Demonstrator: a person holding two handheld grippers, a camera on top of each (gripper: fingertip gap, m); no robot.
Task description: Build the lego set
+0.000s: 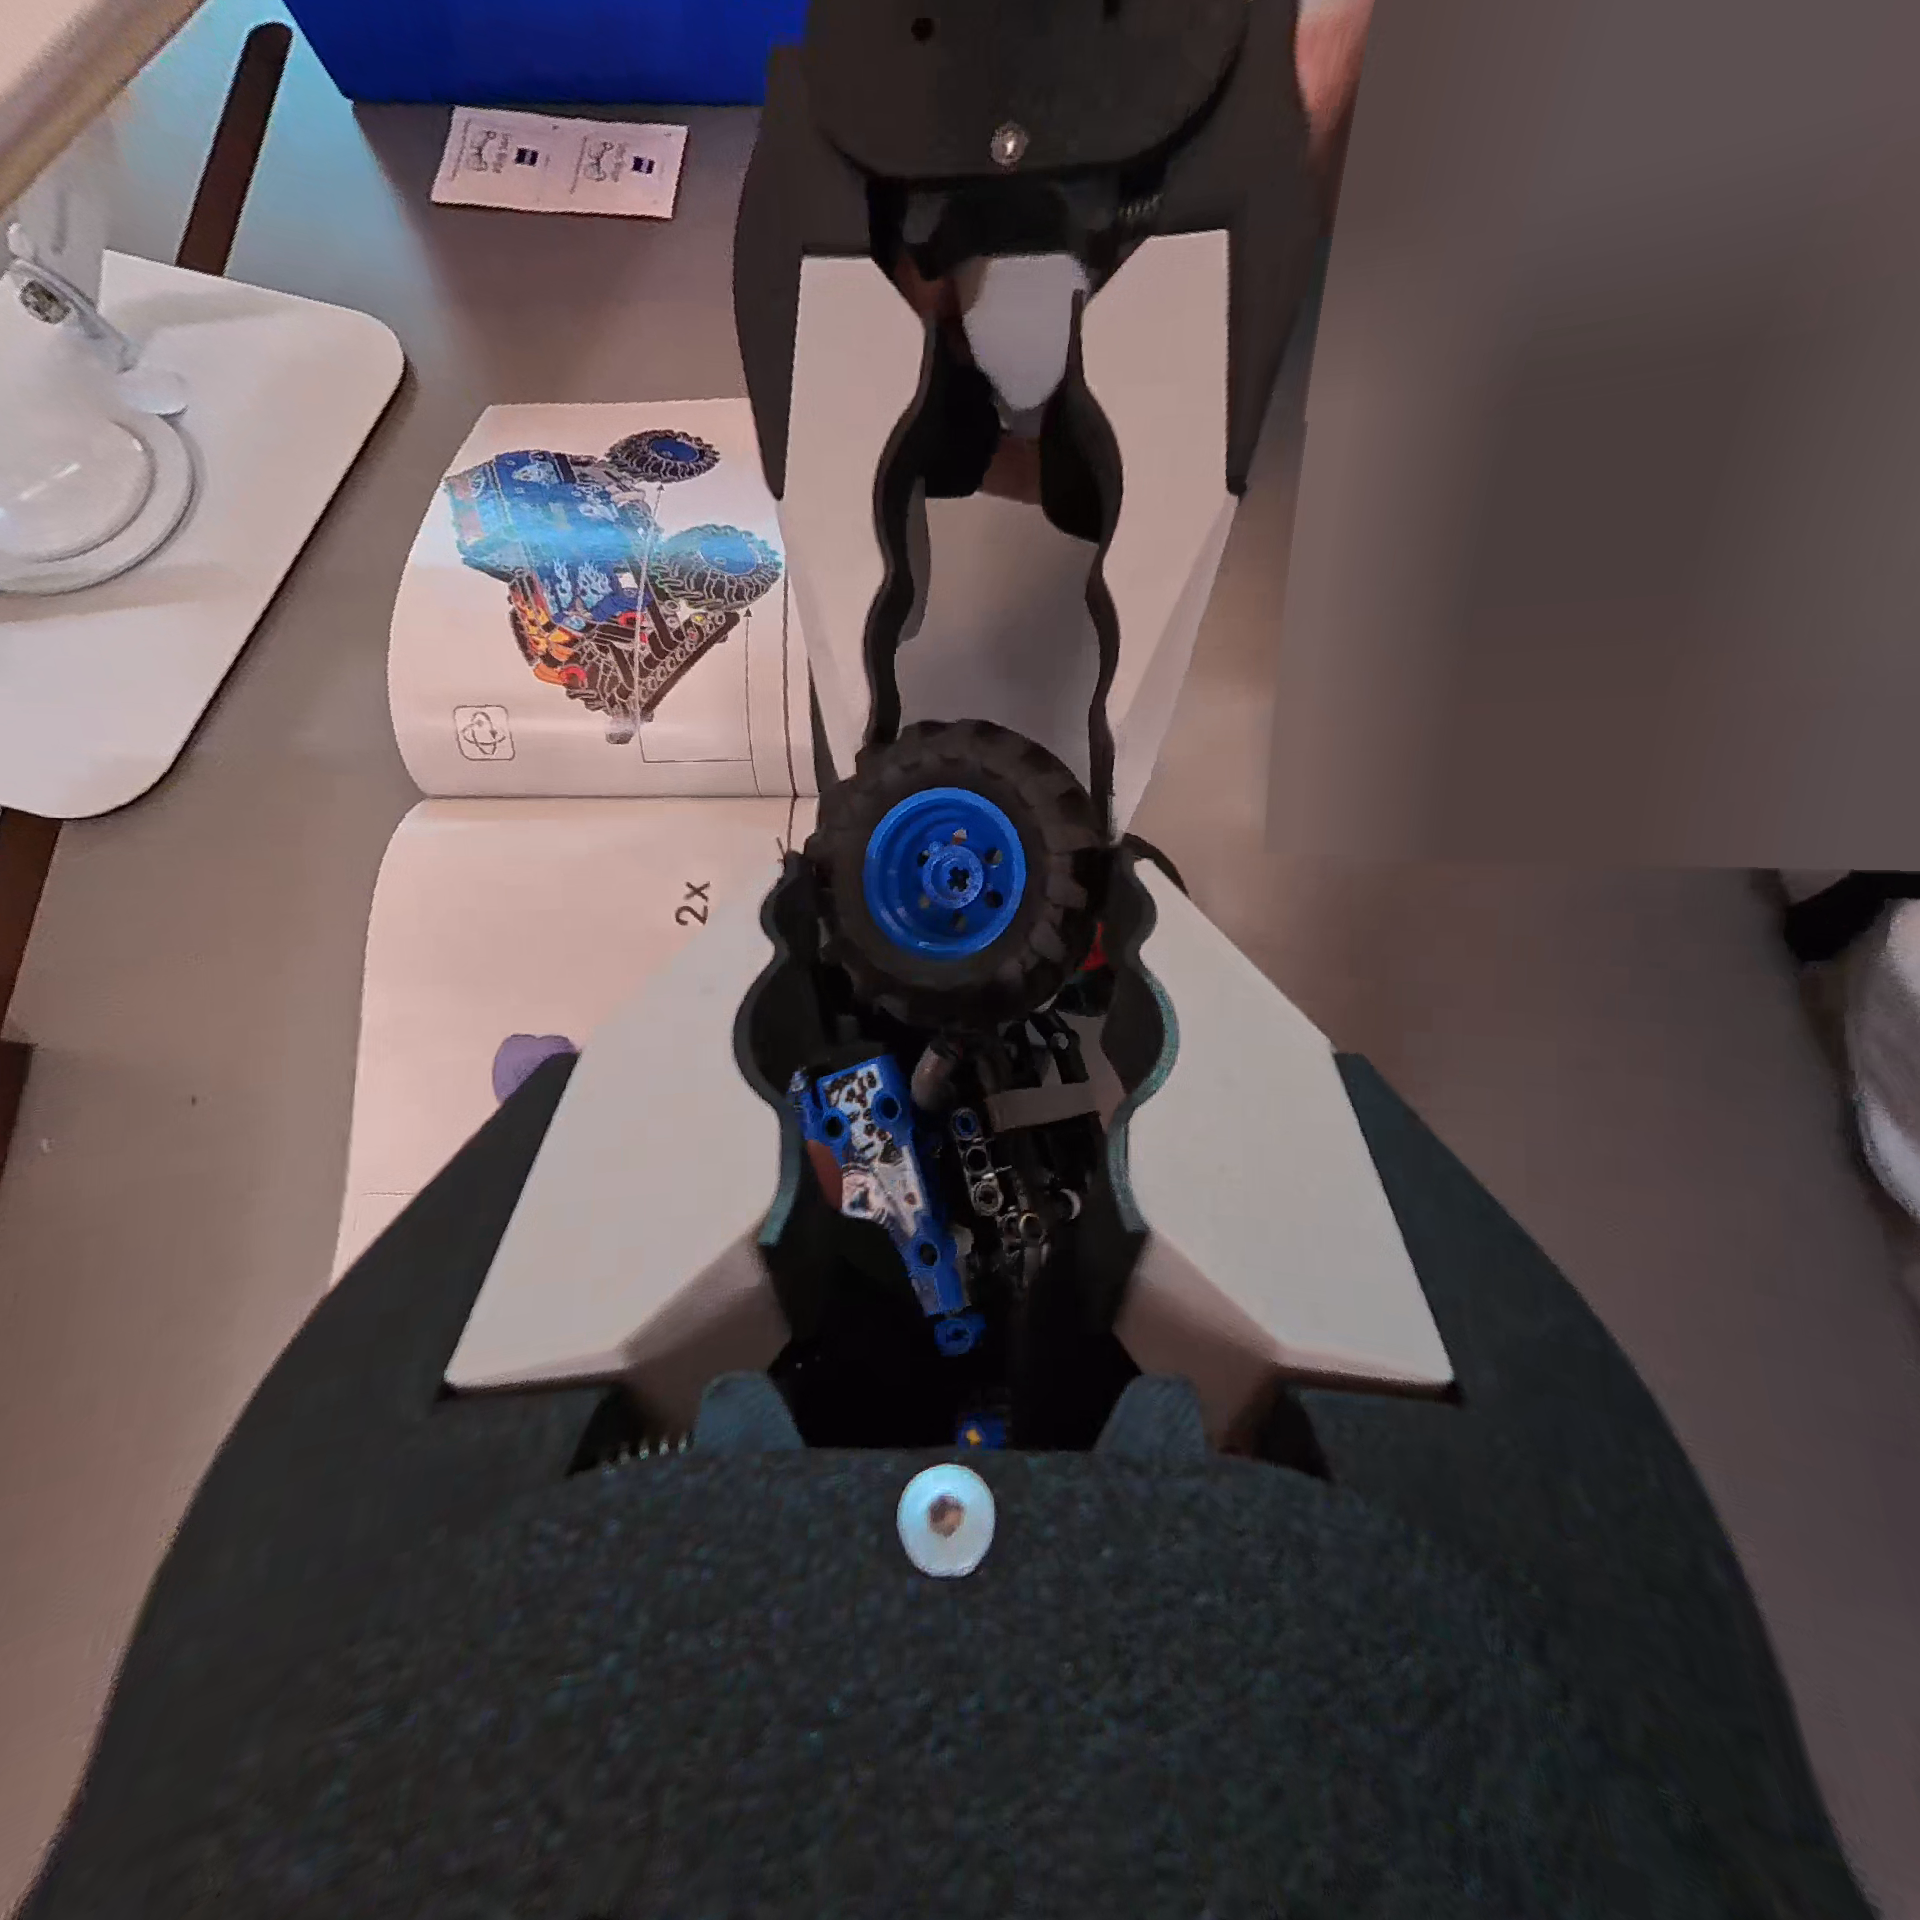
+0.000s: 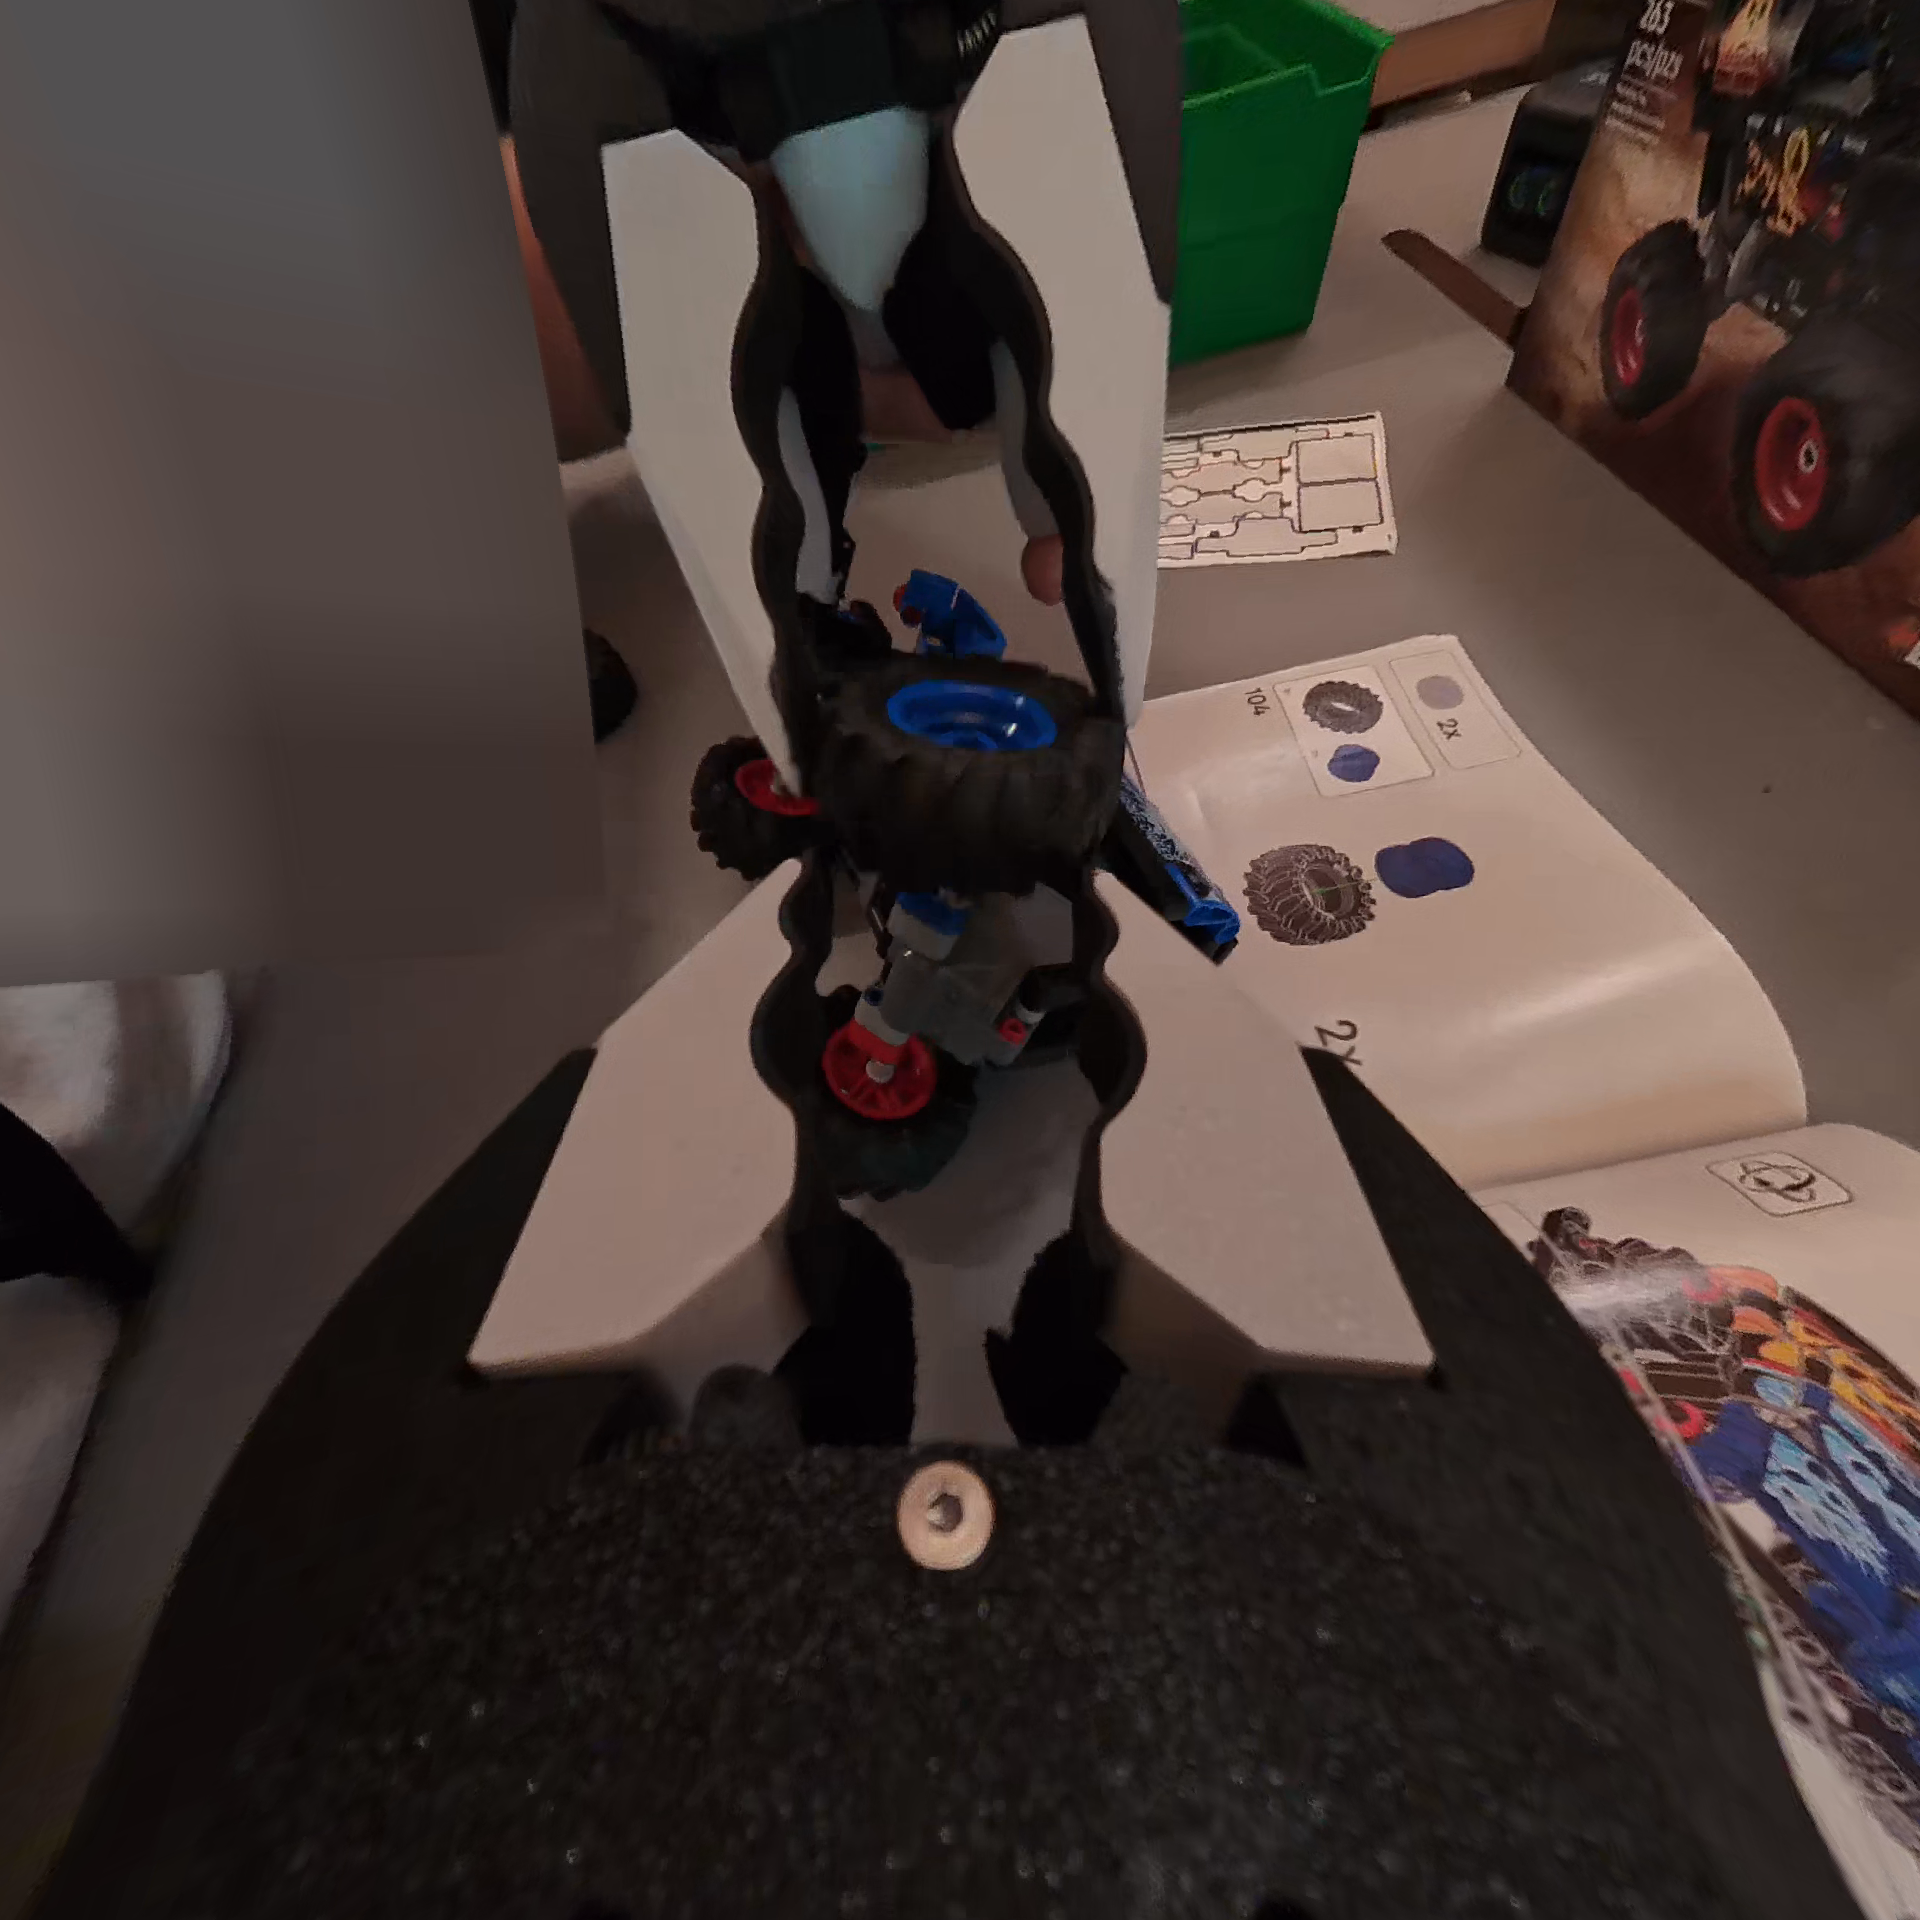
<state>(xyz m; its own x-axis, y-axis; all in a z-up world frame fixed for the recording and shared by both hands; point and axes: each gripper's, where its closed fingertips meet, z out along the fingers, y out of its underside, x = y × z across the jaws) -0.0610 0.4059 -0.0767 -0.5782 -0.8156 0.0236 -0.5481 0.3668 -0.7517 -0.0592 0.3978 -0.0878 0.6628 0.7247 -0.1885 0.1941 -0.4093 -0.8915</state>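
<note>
The Lego truck (image 1: 894, 1174), blue and black, lies on its side between my left gripper's fingers. My left gripper (image 1: 961, 883) is shut on it above the table. A black tyre with a blue rim (image 1: 951, 873) sits at the truck's far end, rim facing up. My right gripper (image 1: 987, 743) comes from the opposite side and its fingertips pinch this wheel. In the right wrist view the wheel (image 2: 966, 769) is at my right gripper's (image 2: 951, 894) fingertips. The truck's grey chassis and red hub (image 2: 878, 1070) hang between its fingers. The left gripper (image 2: 951, 743) faces it.
The open instruction booklet (image 1: 582, 623) lies on the grey table under the grippers; it also shows in the right wrist view (image 2: 1455, 935). A sticker sheet (image 2: 1278, 488), a green bin (image 2: 1268, 187) and the Lego box (image 2: 1745, 312) stand behind. A white lamp base (image 1: 156, 520) is at left. Both grippers' tips are close together, under 4 cm apart.
</note>
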